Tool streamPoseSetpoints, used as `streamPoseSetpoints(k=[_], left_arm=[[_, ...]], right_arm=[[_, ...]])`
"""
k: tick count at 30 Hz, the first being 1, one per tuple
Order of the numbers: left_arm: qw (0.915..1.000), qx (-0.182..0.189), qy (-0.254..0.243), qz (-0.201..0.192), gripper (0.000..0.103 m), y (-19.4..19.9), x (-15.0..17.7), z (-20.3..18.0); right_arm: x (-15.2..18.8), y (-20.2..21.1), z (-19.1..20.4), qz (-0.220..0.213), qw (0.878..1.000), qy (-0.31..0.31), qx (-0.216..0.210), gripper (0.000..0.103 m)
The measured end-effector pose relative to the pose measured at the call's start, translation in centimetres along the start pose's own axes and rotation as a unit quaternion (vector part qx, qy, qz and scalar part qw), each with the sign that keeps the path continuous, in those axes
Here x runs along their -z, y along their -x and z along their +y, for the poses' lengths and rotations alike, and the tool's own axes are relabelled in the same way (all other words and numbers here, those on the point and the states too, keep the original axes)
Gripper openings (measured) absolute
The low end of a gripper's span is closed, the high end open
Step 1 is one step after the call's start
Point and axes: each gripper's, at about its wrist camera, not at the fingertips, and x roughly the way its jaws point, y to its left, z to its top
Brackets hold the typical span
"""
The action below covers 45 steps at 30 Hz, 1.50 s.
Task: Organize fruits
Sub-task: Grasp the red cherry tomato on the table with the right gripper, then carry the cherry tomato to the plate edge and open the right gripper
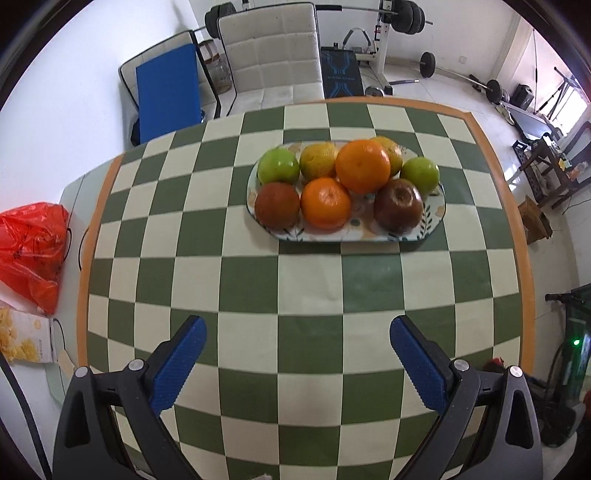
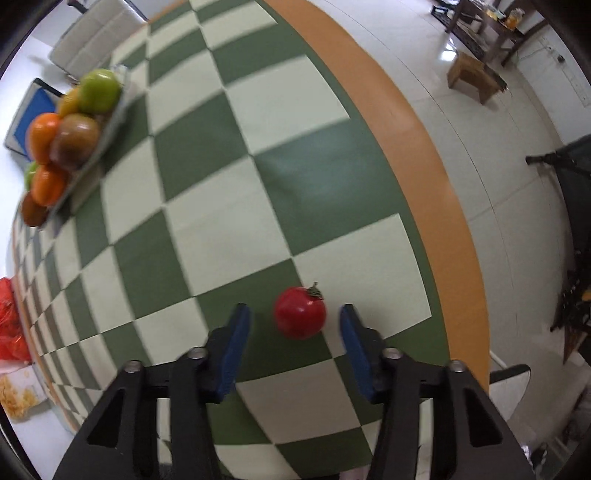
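While the checkered surface (image 1: 314, 288) carries everything, the details run so:
Left gripper (image 1: 297, 332): jaws spread wide, holding nothing, facing the plate.
Plate (image 1: 424, 230): oval, patterned, loaded with oranges, green apples and dark red fruit.
Right gripper (image 2: 295, 325): jaws spread on either side of the red fruit, not touching it.
Red fruit (image 2: 300, 313): on the surface near its orange border, well apart from the plate.

Red plastic bag (image 1: 31, 251) — white chair (image 1: 271, 55) — barbell rack (image 1: 384, 33)
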Motion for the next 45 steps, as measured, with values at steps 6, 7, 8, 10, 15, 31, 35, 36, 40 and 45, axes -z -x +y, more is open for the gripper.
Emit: streamPoseSetpoints(k=[6,7,8,10,15,31,35,36,40,45], left_arm=[[0.9998,0.002,0.0,-0.018,0.102,-0.3,-1.9,-0.6],[0.9998,0.004,0.002,-0.02,0.102,-0.3,-2.1,-0.5],[0.9997,0.01,0.006,-0.023,0.102,-0.3,-2.4,-0.4],[0.9995,0.01,0.013,-0.026,0.102,-0.5,-2.9,0.0],[0.9985,0.008,0.043,-0.033,0.102,-1.3,-4.1,2.0],[0.9993,-0.021,0.009,0.028,0.102,-9.5,-7.8,3.7],[0.9989,-0.018,0.015,0.04,0.102,-10.9,-8.1,4.5],[0.9988,-0.018,0.016,0.042,0.102,-11.1,-8.2,4.7],[0.9986,-0.015,0.023,0.046,0.102,-11.5,-8.5,5.3],[0.9988,-0.013,0.02,0.042,0.102,-11.3,-8.7,5.4]], right_arm=[[0.1,-1.0,0.8,-0.004,1.0,0.017,0.005,0.033],[0.0,-0.8,1.2,-0.009,1.0,0.021,-0.001,0.033],[0.0,-0.6,1.5,-0.013,1.0,0.025,-0.007,0.033],[-0.3,0.6,2.7,-0.029,0.998,0.039,-0.026,0.033],[-2.1,4.4,7.8,-0.066,0.99,0.083,-0.095,0.033],[-10.3,-0.3,24.0,-0.044,0.969,0.152,-0.187,0.033],[-11.0,-0.9,25.4,-0.05,0.969,0.16,-0.181,0.033],[-11.3,-1.0,25.5,-0.05,0.969,0.157,-0.184,0.033],[-11.8,-1.3,25.9,-0.048,0.971,0.15,-0.182,0.034],[-11.7,-0.9,25.0,-0.041,0.973,0.133,-0.182,0.048]])
